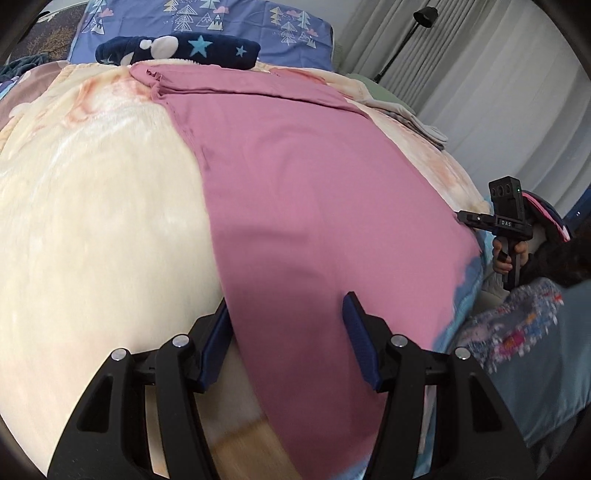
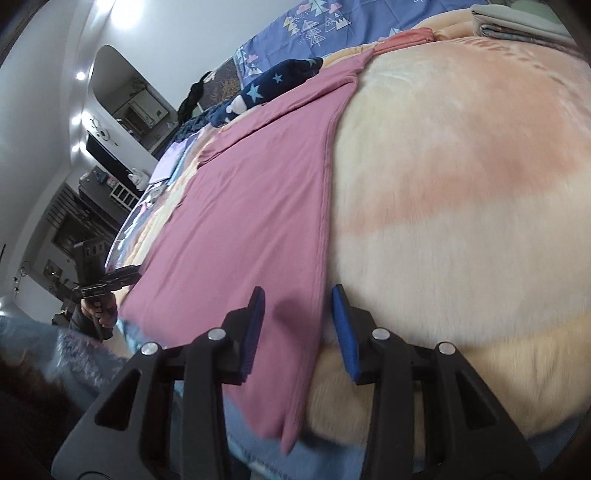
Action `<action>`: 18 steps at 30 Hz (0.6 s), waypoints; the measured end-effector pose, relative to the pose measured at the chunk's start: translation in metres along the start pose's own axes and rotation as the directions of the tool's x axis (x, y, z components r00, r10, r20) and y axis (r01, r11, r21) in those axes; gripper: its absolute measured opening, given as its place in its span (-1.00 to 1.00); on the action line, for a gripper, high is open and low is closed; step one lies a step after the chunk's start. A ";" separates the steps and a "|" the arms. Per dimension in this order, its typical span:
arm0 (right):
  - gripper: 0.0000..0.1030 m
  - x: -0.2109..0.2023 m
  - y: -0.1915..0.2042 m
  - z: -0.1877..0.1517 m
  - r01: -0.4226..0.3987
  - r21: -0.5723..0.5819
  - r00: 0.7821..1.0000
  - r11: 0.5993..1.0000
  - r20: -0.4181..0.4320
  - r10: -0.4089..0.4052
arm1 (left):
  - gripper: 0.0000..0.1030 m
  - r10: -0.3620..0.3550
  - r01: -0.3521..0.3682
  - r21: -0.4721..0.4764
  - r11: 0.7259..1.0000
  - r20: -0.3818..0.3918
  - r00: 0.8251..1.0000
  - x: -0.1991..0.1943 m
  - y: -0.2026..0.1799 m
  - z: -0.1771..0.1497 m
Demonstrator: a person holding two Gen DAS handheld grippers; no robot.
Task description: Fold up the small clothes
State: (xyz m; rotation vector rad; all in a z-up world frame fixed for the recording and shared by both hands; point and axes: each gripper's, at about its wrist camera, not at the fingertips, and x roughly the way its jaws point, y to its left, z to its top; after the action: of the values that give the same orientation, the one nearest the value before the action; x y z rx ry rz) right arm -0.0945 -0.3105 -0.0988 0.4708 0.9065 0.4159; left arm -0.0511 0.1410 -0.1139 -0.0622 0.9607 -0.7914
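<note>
Black-framed, with ribbed blue pads, the left gripper (image 1: 290,325) is seen parted over a smooth mauve garment (image 1: 306,206) spread flat on a plush cream blanket (image 1: 92,206); nothing is pinched. From the right wrist, the right gripper (image 2: 298,321) is likewise held apart, straddling the garment's stitched side edge without pressing it.

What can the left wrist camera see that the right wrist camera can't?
Only the left wrist view shows a black floor lamp and grey curtains. Only the right wrist view shows a mirror and ceiling lights. Both show the pink garment spread on the fluffy cream blanket, the starry navy cloth, and each other's hand-held gripper: the right hand-held gripper and the left hand-held gripper.
</note>
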 end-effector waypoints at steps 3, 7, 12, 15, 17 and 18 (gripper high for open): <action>-0.24 -0.003 0.003 -0.005 -0.033 -0.004 0.999 0.999 0.004 0.033 | 0.11 0.009 -0.009 0.001 1.000 0.004 1.000 -0.003 -0.003 -0.006; -0.24 0.003 0.014 -0.003 -0.016 -0.039 1.000 0.999 -0.014 0.015 | -0.08 0.045 -0.045 0.001 0.999 0.001 0.999 -0.005 -0.005 -0.004; -0.45 0.015 0.014 0.003 -0.067 -0.037 0.998 0.997 -0.019 0.066 | -0.20 0.020 -0.020 0.016 1.000 0.006 1.000 -0.007 -0.003 -0.004; -0.95 0.027 0.009 0.015 -0.124 0.045 0.992 0.991 0.010 0.124 | -0.93 0.016 -0.014 -0.036 0.999 0.037 0.999 -0.003 -0.001 0.007; -0.96 0.013 0.021 0.025 -0.200 0.031 0.975 0.979 0.100 0.196 | -0.93 0.046 -0.047 0.001 0.999 0.124 0.991 -0.019 -0.018 0.018; -0.96 0.005 0.026 0.030 -0.224 0.021 0.966 0.974 0.134 0.219 | -0.93 0.048 -0.053 0.024 0.998 0.176 0.983 -0.030 -0.027 0.024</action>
State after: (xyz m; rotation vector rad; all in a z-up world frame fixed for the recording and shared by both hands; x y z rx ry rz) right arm -0.0712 -0.2931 -0.0716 0.6285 0.7372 0.5670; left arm -0.0577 0.1336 -0.0683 -0.0809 0.7815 -0.7396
